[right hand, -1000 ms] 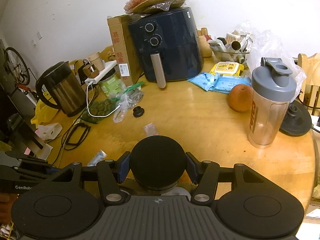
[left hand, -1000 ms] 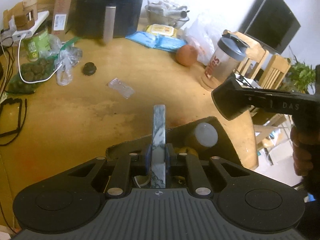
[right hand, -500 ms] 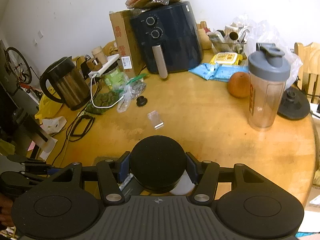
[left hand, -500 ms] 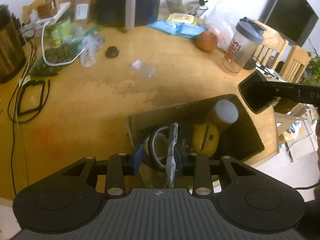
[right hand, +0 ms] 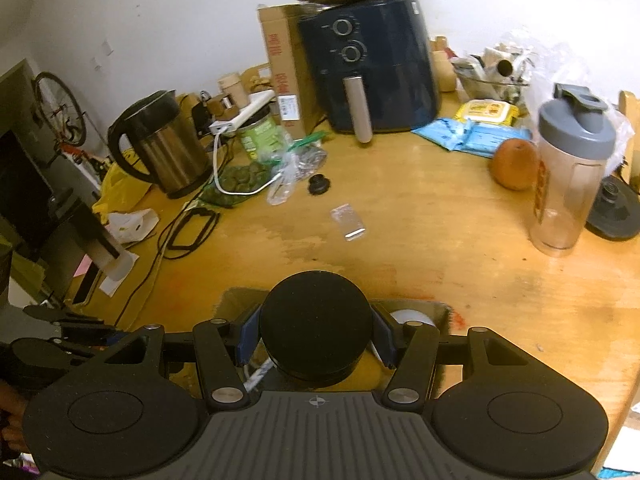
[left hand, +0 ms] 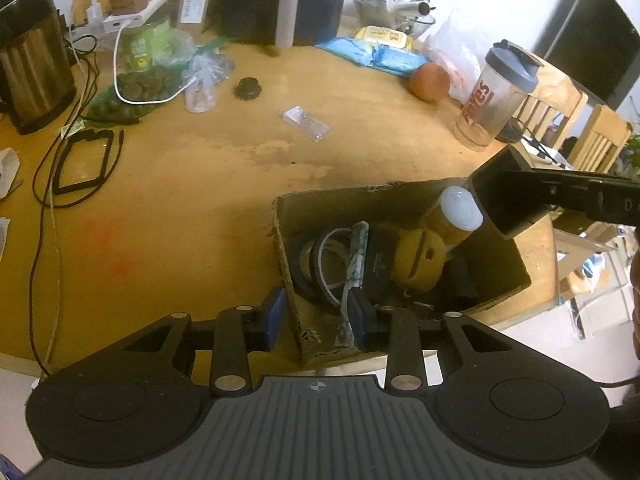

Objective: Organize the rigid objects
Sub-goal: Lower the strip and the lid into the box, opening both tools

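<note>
Cluttered wooden table (left hand: 168, 184), cardboard box (left hand: 516, 268) near its edge. Left gripper (left hand: 316, 318) has just spread open — marble slab (left hand: 357, 256) stands inside the box. Right gripper (right hand: 315, 338) clamps a black jar (right hand: 316, 320) over the box — a misjudged drop could topple the white-capped bottle (left hand: 456, 216).

**Colours on my table**

I see a brown corrugated cardboard box (left hand: 500, 280) holding a grey-green marbled flat slab (left hand: 357, 254), a round yellow plastic toy (left hand: 418, 258) and a white-capped amber bottle (left hand: 454, 216). My right gripper (right hand: 316, 338), blue-padded, grips a matte black round jar (right hand: 316, 320). The round wooden table (right hand: 440, 232) is honey-yellow.
</note>
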The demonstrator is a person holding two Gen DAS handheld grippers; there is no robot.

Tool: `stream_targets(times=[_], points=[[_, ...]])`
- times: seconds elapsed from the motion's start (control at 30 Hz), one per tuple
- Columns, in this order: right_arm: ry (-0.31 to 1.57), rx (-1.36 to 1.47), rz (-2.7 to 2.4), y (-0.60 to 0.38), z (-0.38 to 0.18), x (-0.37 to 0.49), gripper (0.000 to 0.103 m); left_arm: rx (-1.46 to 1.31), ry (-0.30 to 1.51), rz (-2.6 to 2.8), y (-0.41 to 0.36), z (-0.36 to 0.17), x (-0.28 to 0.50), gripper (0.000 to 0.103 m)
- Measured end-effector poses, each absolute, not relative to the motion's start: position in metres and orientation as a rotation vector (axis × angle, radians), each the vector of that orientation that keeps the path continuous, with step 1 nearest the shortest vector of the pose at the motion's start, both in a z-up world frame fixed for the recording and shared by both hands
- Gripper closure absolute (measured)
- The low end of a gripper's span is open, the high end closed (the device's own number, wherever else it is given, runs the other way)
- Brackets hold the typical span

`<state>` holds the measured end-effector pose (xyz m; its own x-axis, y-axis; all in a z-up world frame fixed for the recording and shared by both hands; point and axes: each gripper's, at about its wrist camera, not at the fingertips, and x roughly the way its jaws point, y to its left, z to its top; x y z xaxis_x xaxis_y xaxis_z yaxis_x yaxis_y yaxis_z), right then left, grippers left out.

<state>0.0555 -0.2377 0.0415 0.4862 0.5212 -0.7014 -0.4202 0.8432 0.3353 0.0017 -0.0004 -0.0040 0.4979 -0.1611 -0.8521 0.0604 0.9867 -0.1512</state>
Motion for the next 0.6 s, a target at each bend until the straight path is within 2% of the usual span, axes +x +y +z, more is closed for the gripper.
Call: stream_targets(times=[0.17, 0.2, 0.23, 0.3, 0.33, 0.47, 0.6], points=[[0.902, 0.108, 0.626, -0.224, 0.043, 0.052, 0.042, -0.123, 1.044, -0.112, 0.006, -0.005, -0.003, 0.069], [0.908, 0.097, 0.638, -0.22, 0.043, 0.051, 0.035, -0.13, 1.046, -0.107, 0.008, -0.006, -0.003, 0.069], [0.912, 0.078, 0.647, -0.215, 0.042, 0.049, 0.022, -0.138, 1.047, -0.104, 0.01, -0.006, -0.004, 0.069], [0.909, 0.034, 0.653, -0.207, 0.042, 0.045, 0.008, -0.157, 1.047, -0.099, 0.013, -0.006, -0.006, 0.069], [0.91, 0.015, 0.655, -0.204, 0.041, 0.043, 0.004, -0.163, 1.046, -0.096, 0.015, -0.005, -0.007, 0.069], [0.936, -0.027, 0.644, -0.196, 0.034, 0.04, 0.0, -0.166, 1.046, -0.087, 0.018, -0.004, -0.009, 0.069], [0.958, -0.077, 0.617, -0.188, 0.027, 0.038, 0.0, -0.168, 1.045, -0.086, 0.02, -0.003, -0.011, 0.069]])
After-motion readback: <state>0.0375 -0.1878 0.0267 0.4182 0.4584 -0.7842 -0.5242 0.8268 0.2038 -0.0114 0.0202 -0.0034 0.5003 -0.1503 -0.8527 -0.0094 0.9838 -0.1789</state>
